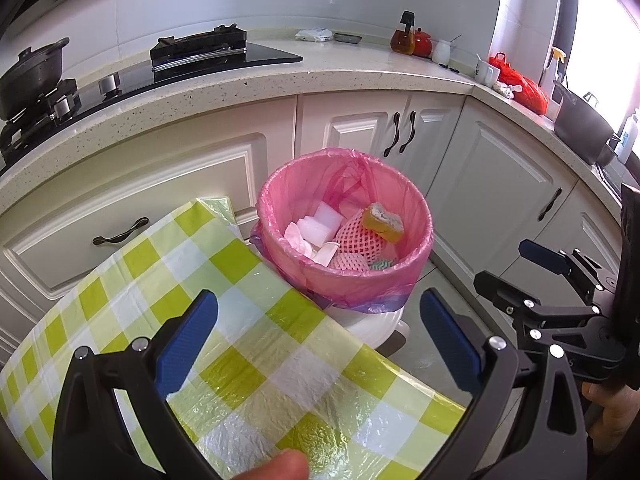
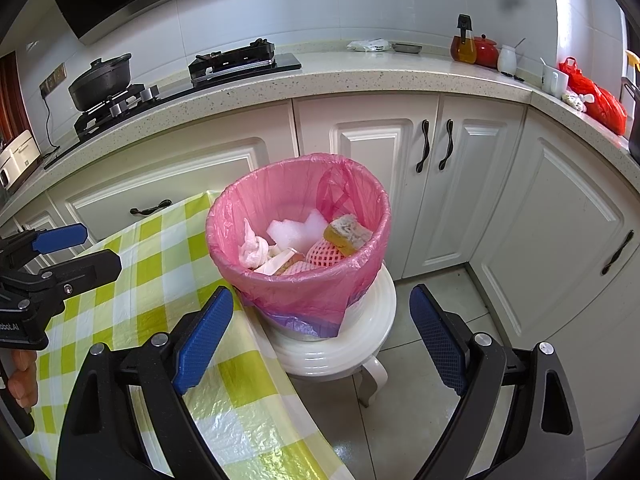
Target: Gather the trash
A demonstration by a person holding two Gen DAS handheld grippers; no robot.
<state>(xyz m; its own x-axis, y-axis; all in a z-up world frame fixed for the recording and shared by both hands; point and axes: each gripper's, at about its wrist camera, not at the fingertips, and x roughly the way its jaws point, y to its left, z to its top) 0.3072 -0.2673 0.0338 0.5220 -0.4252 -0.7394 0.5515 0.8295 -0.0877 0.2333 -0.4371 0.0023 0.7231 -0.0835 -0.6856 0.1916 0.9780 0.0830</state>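
A bin lined with a pink bag [image 1: 288, 196] [image 2: 280, 188] stands on a white stool [image 2: 360, 344] beside the table. Inside it lie a yellow sponge [image 1: 382, 223] [image 2: 347, 232], white foam pieces [image 1: 320, 226] [image 2: 294, 230], pink fruit netting [image 1: 356, 246] [image 2: 322, 256] and crumpled tissue [image 2: 254, 250]. My left gripper [image 1: 316, 344] is open and empty above the table's edge, short of the bin. My right gripper [image 2: 320, 340] is open and empty, facing the bin; it also shows at the right of the left wrist view [image 1: 516, 268].
The table has a green and white checked cloth [image 1: 180, 280] [image 2: 160, 280]. Behind is a speckled counter [image 1: 360, 76] with a black hob [image 1: 208, 56], a black pot [image 2: 102, 80], bottles and a red bag [image 1: 524, 88]. White cabinets [image 2: 440, 200] stand below. Grey floor tiles [image 2: 420, 400] lie right of the stool.
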